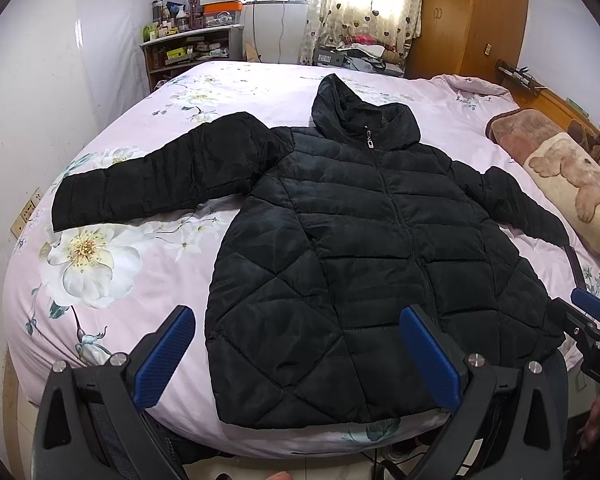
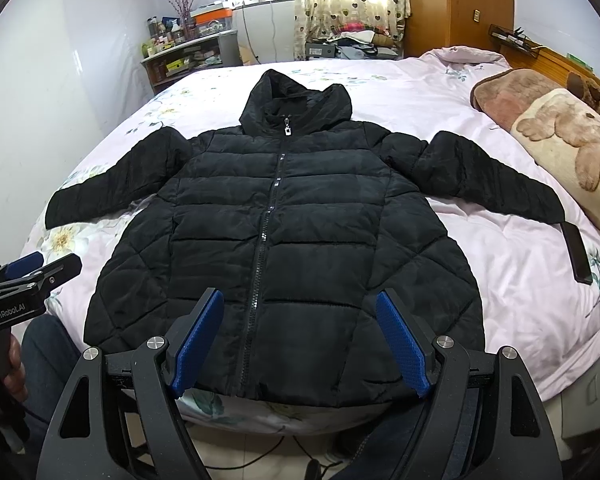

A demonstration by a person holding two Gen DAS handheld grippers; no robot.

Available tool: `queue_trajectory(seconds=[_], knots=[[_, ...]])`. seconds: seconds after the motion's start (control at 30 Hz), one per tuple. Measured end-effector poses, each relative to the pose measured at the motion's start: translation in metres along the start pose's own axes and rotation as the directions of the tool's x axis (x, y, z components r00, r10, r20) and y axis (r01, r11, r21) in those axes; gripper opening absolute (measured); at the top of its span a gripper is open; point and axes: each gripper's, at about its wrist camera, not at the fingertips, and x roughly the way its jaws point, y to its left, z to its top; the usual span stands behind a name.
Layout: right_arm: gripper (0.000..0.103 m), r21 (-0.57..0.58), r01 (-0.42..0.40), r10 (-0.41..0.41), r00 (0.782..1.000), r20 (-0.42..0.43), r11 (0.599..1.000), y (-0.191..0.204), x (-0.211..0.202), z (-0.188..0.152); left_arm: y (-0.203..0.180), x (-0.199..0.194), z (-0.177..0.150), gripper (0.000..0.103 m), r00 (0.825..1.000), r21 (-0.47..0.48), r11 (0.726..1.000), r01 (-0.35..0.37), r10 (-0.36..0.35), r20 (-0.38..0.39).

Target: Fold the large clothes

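Black puffer jacket [image 2: 284, 240] flat on the bed [image 2: 500, 248], front up, zipped, sleeves spread. Left gripper [image 1: 296, 320] and right gripper [image 2: 300, 304] both released, hovering over the hem, nothing held. Suggest pinching a sleeve cuff first and folding it across the chest, keeping the padding flat

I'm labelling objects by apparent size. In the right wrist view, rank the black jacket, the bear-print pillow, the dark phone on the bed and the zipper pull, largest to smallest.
1. black jacket
2. bear-print pillow
3. dark phone
4. zipper pull

All gaps are clear.
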Motion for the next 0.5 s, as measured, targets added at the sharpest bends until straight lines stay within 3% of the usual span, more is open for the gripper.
queue_trajectory(seconds=[0.5], knots=[[0.078, -0.001, -0.001, 0.001, 1.0, -0.005, 1.0, 0.0002, 0.0015, -0.0002, -0.0016, 0.0017, -0.0076, 0.103, 1.0, 0.006, 1.0, 0.003, -0.003, -0.008]])
